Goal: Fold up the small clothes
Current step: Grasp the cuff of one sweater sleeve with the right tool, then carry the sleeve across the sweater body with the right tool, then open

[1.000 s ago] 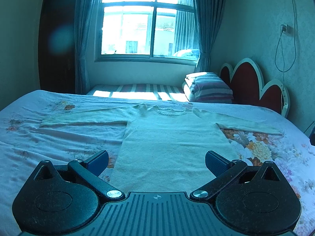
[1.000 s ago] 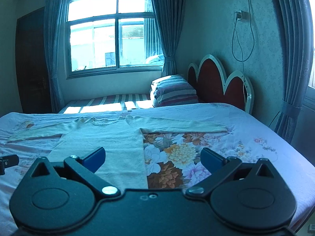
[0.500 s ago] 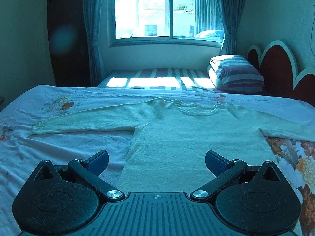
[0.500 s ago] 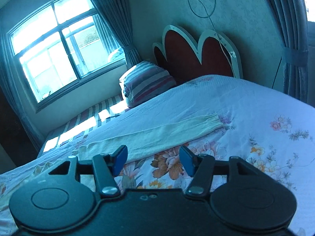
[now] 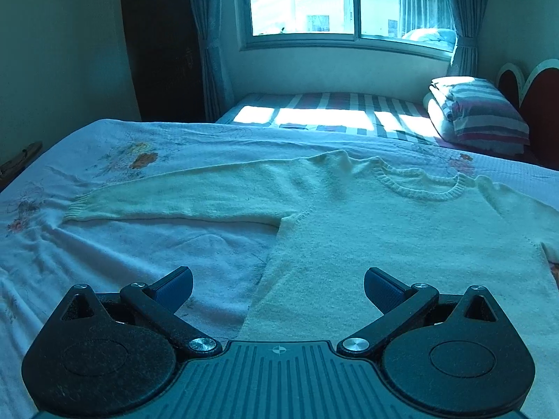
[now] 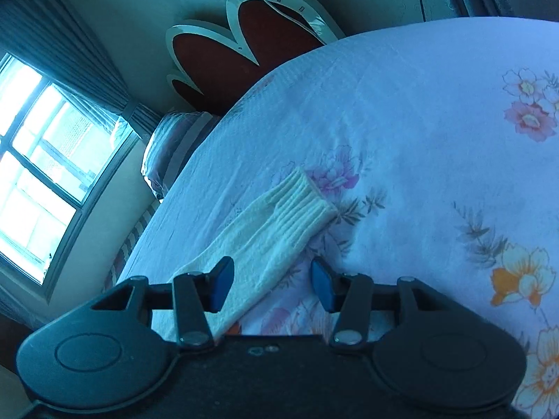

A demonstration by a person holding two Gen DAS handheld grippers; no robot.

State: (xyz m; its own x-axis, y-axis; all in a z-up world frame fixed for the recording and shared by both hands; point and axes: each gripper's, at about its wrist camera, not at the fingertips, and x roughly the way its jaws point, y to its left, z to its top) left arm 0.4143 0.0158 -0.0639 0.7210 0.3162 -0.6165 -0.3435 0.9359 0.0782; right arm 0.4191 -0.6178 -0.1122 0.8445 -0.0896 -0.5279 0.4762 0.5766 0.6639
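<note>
A cream knitted sweater [image 5: 367, 237] lies flat on the floral bedsheet [image 5: 104, 251], both sleeves spread out. In the left wrist view my left gripper [image 5: 277, 288] hovers wide open over the sweater's lower left edge, with nothing gripped. The left sleeve [image 5: 181, 199] stretches away to the left. In the right wrist view, rolled to one side, my right gripper [image 6: 272, 282] hangs over the right sleeve [image 6: 276, 230] near its ribbed cuff [image 6: 304, 202]. Its jaws are closing, the sleeve lies between and under them, and the pads do not press on it.
A second bed with a striped cover [image 5: 335, 111] lies under the window [image 5: 349, 0]. Folded striped bedding [image 5: 482, 115] sits by the red scalloped headboard [image 6: 244, 42]. Dark curtains [image 5: 206, 35] hang beside the window.
My left gripper moved left and lower toward the sweater's left side. My right gripper swung right, rolled, dropped to the right sleeve's cuff, and its jaws narrowed from wide open.
</note>
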